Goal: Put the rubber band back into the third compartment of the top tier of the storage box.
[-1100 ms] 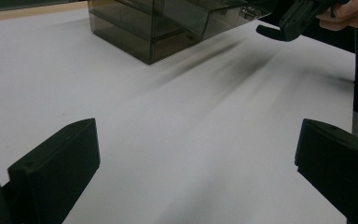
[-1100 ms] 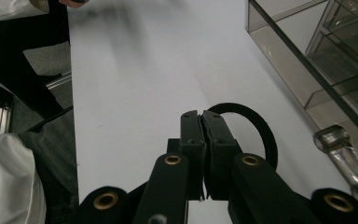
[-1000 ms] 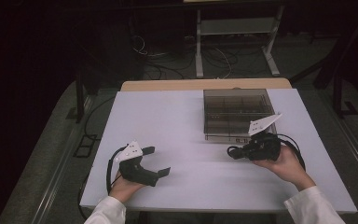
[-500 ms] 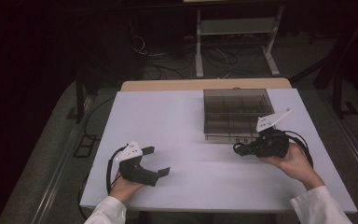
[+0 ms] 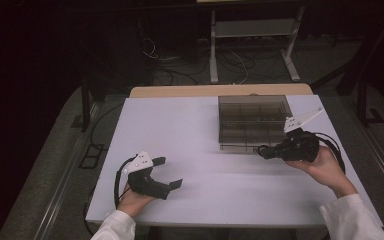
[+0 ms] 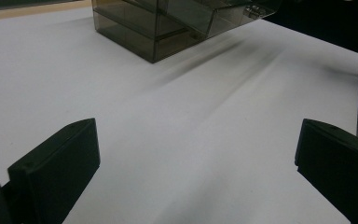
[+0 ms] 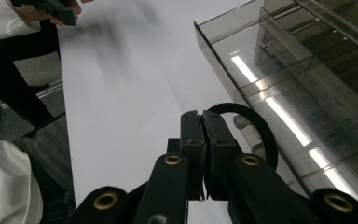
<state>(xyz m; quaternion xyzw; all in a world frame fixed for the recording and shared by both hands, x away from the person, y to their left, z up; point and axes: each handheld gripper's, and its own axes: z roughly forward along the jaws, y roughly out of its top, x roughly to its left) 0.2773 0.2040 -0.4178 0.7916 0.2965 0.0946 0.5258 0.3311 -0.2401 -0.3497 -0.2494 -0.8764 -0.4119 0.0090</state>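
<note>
My right gripper (image 5: 263,151) is pinched shut w/ nothing btwn the jaws, tip just beside the smoked compartment box (image 5: 252,121) front wall to work it, while my left gripper (image 5: 169,172) rests wide open & empty on the table (image 5: 195,130), well apart, out of the way.

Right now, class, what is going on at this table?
A person holds a gripper in each hand over a white table. The right gripper, jaws shut, sits by the near edge of a smoky clear compartment box. The left gripper rests near the table's front with its jaws open and nothing between them.
</note>
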